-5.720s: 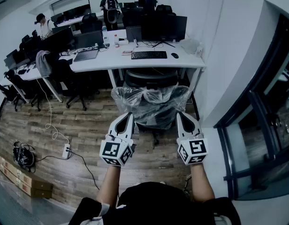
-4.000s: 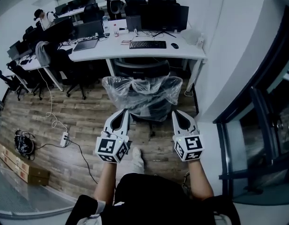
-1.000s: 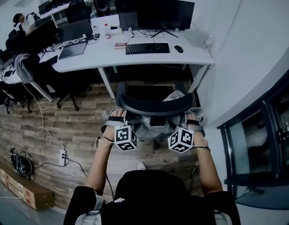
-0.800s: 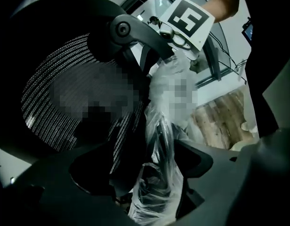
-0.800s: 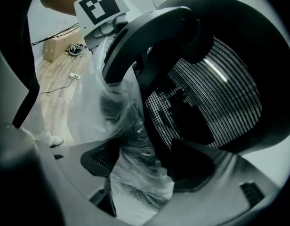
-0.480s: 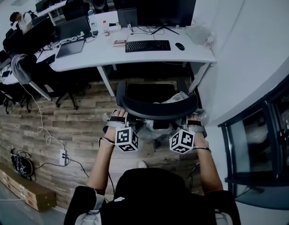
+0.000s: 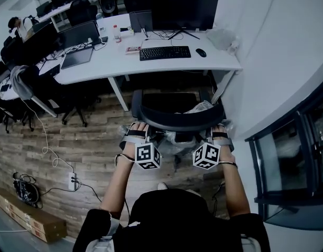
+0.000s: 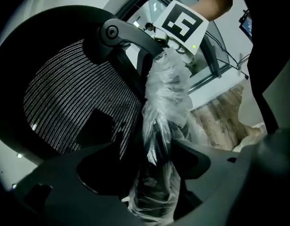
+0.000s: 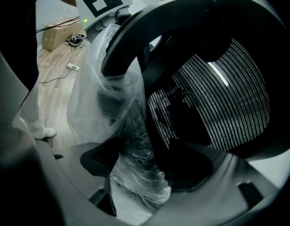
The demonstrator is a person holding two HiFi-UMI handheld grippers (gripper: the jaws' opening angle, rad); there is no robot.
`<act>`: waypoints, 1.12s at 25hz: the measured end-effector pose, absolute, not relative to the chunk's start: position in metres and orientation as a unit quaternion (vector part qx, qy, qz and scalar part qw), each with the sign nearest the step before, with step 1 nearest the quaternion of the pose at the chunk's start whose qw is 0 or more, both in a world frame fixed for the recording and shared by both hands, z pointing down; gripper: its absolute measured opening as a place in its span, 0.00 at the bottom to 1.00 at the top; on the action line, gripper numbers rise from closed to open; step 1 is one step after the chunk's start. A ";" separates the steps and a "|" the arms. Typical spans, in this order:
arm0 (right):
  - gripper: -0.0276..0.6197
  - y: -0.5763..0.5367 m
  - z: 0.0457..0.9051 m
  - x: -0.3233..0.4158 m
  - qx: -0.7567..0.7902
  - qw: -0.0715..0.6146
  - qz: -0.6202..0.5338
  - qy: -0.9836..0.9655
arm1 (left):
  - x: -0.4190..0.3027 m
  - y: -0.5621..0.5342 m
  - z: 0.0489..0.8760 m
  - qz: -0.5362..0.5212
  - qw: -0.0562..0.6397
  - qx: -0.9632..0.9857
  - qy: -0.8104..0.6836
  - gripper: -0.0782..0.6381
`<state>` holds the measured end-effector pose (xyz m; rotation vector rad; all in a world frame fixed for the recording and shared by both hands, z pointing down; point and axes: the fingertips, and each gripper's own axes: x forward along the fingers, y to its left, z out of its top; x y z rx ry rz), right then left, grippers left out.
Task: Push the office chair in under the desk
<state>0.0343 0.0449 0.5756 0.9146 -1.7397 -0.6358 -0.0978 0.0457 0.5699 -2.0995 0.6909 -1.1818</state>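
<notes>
Well, here is how things look.

1. The office chair [image 7: 174,121] stands just in front of the desk [image 7: 151,64], with its back to the person. Its seat looks to be going in under the desk's front edge, but the curved back is out in the open, so I think the job is only partly done.
2. Crinkly clear plastic wrap [image 8: 166,93] hangs around the chair's back frame.
3. The left gripper [image 7: 134,134] has its jaws closed narrow on the wrapped frame, on the chair's left side. The right gripper [image 7: 220,136] is clamped the same way on the right side (each gripper view shows plastic and dark frame squeezed between the jaws).
4. To do this step well, I would push both sides evenly, straight toward the desk, so the chair does not turn. I would go slowly near the desk leg at the desk's right end. The plastic is slippery, so a firm hold matters.
5. On top of the desk sit a keyboard [image 7: 165,52], a mouse [image 7: 201,52] and a dark monitor [image 7: 185,12].
6. No words or brand names can be read anywhere. The marker cube [image 7: 147,155] on each gripper shows only black and white square patterns.
</notes>
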 end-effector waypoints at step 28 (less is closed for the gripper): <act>0.55 -0.082 0.576 0.033 0.386 0.506 -0.269 -0.722 | -0.093 -0.090 0.575 -0.444 0.298 -0.788 0.306 0.61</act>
